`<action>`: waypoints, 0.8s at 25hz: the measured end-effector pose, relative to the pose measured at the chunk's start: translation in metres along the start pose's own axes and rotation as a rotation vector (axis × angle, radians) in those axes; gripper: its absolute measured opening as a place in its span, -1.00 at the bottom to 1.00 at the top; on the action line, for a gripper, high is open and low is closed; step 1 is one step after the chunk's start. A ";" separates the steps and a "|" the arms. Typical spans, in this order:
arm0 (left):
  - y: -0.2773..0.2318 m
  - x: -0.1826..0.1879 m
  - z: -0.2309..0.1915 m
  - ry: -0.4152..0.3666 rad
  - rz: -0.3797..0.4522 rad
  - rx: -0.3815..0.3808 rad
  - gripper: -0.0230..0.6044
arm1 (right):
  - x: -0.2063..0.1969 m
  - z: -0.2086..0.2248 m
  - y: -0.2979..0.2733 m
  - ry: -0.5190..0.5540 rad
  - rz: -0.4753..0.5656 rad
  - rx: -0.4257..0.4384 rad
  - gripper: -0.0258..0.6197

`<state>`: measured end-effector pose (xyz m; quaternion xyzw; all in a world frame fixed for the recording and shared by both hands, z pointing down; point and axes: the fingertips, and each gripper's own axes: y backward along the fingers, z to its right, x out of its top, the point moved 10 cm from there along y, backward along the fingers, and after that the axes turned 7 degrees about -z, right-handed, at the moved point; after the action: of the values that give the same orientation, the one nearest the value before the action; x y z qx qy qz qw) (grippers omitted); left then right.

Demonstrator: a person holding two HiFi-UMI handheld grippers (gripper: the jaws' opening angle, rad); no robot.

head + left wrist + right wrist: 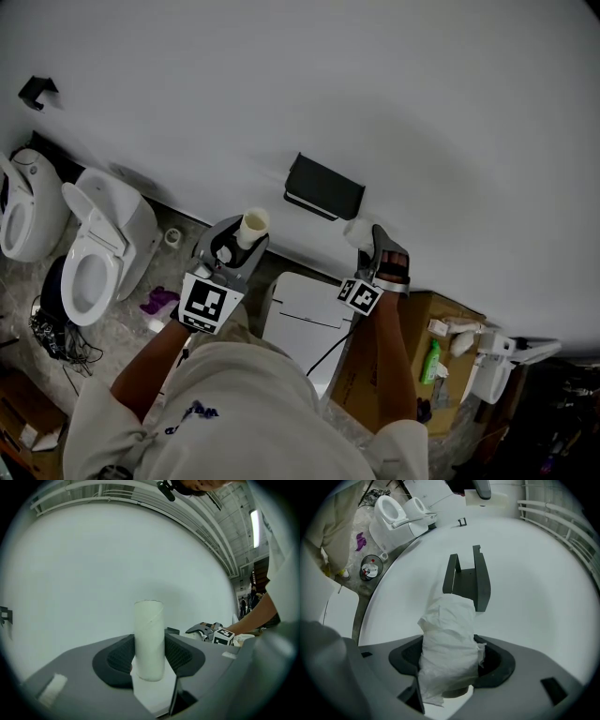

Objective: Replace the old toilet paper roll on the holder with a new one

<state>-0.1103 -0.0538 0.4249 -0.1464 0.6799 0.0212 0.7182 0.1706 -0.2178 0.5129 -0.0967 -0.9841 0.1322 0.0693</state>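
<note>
A black holder (323, 187) is mounted on the white wall, its bracket empty; the right gripper view shows it (468, 579) straight ahead. My left gripper (238, 247) is shut on a bare cardboard tube (254, 225) that stands upright between the pads (149, 637), left of and below the holder. My right gripper (371, 244) is shut on a crumpled white toilet paper roll (450, 644), just right of and below the holder. In the head view the roll (356, 232) shows beside the jaws. From the left gripper view the right gripper (212, 633) is visible at the right.
Two white toilets (98, 248) (28, 202) stand at the left, with a purple cloth (159, 300) and a small roll (172, 236) on the floor. A white lidded bin (305, 314) is below me. An open cardboard box (412, 323) with bottles stands right.
</note>
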 end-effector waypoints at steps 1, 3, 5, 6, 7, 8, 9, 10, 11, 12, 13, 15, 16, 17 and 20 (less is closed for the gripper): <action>0.000 0.000 0.000 0.002 -0.002 0.002 -0.31 | 0.002 -0.001 0.000 0.000 0.002 0.001 0.00; 0.001 0.000 0.000 0.004 -0.008 0.004 -0.31 | 0.007 -0.004 0.000 0.004 0.008 0.001 0.00; 0.001 0.003 0.000 -0.001 -0.012 0.001 -0.31 | 0.013 -0.006 -0.001 0.006 0.014 -0.002 0.00; 0.002 0.005 -0.001 -0.004 -0.013 -0.004 -0.31 | 0.015 -0.006 -0.001 0.006 0.018 -0.003 0.00; 0.003 0.007 -0.001 -0.004 -0.015 -0.009 -0.31 | 0.018 -0.006 0.000 0.005 0.021 -0.004 0.00; 0.005 0.009 -0.003 -0.002 -0.019 -0.012 -0.31 | 0.020 -0.006 0.000 0.001 0.022 -0.004 0.00; 0.006 0.010 -0.006 0.003 -0.026 -0.014 -0.31 | 0.021 -0.007 0.001 -0.004 0.020 -0.004 0.00; 0.007 0.011 -0.008 0.006 -0.031 -0.015 -0.31 | 0.023 -0.007 0.001 -0.010 0.017 -0.003 0.00; 0.007 0.013 -0.011 0.006 -0.034 -0.018 -0.31 | 0.023 -0.007 0.001 -0.016 0.013 -0.001 0.00; 0.007 0.014 -0.013 0.004 -0.035 -0.023 -0.31 | 0.022 -0.007 0.001 -0.019 0.009 0.002 0.00; 0.006 0.016 -0.015 0.001 -0.036 -0.030 -0.31 | 0.021 -0.007 0.000 -0.021 0.005 0.005 0.00; 0.004 0.017 -0.020 -0.005 -0.036 -0.045 -0.31 | 0.019 -0.008 -0.002 -0.028 -0.007 0.008 0.00; 0.004 0.018 -0.022 -0.005 -0.037 -0.052 -0.31 | 0.019 -0.008 -0.002 -0.032 -0.012 0.010 0.00; 0.004 0.017 -0.025 -0.005 -0.037 -0.058 -0.31 | 0.019 -0.010 -0.002 -0.033 -0.015 0.012 0.00; 0.003 0.013 -0.033 -0.001 -0.034 -0.076 -0.31 | 0.022 -0.014 -0.001 -0.024 -0.008 0.002 0.00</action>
<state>-0.1422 -0.0616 0.4103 -0.1851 0.6756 0.0348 0.7128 0.1511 -0.2103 0.5290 -0.0912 -0.9851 0.1339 0.0581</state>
